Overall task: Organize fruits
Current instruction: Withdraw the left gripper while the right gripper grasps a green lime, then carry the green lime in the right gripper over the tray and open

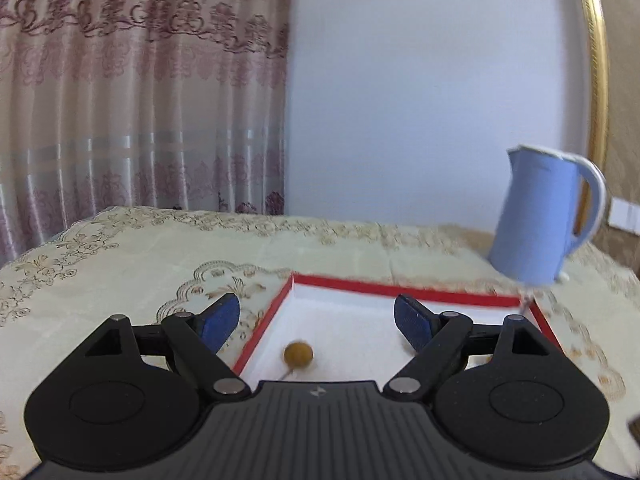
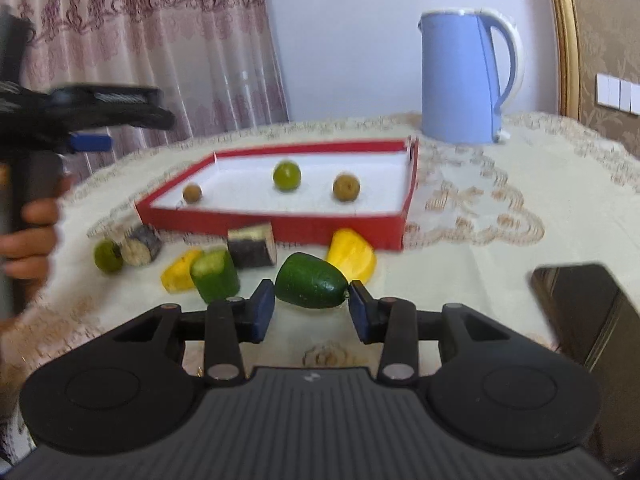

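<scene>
Table (image 2: 540, 184): we see a cream cloth with a gold pattern over it; it fills the middle and lower part of both views.
Kettle (image 2: 460, 80): blue, upright, in the upper right of the right wrist view, just behind the far right corner of the box.
Box (image 2: 280, 226): red walls, white floor, in the centre of the right wrist view; in the left wrist view its near left corner lies between our two fingers.
Left gripper (image 1: 316, 320): released, the blue pads stand wide apart with nothing between them; it hangs over the left end of the box. In the right wrist view we see it at the upper left, held by a hand (image 2: 30, 236).
Right gripper (image 2: 311, 312): jaws partly closed; the avocado sits just ahead of the pads, and we cannot tell if they touch it.
Avocado (image 2: 310, 286): dark green, lying on the cloth, lower centre.
Yellow piece (image 2: 354, 254): touching the front wall of the box, just right of the avocado.
Green cylinder (image 2: 214, 276): on the cloth, left of the avocado.
Lime (image 2: 286, 176): inside the box, in the middle.
Brown fruits (image 2: 346, 188): one right of the lime, one smaller at the left end, both inside the box.
</scene>
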Demonstrator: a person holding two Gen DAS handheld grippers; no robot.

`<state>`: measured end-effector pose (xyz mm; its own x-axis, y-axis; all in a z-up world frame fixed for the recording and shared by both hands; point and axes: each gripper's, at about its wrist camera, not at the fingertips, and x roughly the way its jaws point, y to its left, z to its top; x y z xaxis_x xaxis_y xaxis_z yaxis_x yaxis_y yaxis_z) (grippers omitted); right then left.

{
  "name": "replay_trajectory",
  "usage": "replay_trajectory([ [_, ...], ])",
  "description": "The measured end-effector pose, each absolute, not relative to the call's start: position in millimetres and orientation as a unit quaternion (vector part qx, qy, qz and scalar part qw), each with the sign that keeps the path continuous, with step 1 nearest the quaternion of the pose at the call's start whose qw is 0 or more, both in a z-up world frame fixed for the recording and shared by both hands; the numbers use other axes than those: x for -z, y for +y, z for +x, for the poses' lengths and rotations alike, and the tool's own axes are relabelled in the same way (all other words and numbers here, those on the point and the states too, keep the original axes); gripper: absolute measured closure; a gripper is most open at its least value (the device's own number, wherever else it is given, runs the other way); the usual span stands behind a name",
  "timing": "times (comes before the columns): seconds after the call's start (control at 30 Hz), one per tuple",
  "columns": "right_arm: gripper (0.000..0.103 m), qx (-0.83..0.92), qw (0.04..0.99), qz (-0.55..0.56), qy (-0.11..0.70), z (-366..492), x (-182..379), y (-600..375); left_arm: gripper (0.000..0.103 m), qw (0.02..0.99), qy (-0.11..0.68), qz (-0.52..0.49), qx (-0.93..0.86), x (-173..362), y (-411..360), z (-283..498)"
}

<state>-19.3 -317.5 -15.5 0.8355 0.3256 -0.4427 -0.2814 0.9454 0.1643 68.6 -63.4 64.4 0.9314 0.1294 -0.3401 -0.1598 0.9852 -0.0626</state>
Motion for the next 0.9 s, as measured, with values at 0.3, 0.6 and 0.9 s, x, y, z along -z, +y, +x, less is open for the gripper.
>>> replay_trajectory([
  [0.3, 0.065, -0.179, 0.957, 0.074, 0.215, 4, -9, -320, 0.013, 0.981, 0.163, -0.036, -0.096, -45, -53, 76],
  [0.6, 0.065, -0.183, 0.96, 0.06, 0.202, 28, -16, -313, 0.003, 0.98, 0.174, -0.004, -0.096, -41, -63, 79],
  [0.9, 0.065, -0.171, 0.962, 0.037, 0.209, 60, -17, -314, 0.003, 0.979, 0.171, -0.003, -0.108, -40, -61, 78],
])
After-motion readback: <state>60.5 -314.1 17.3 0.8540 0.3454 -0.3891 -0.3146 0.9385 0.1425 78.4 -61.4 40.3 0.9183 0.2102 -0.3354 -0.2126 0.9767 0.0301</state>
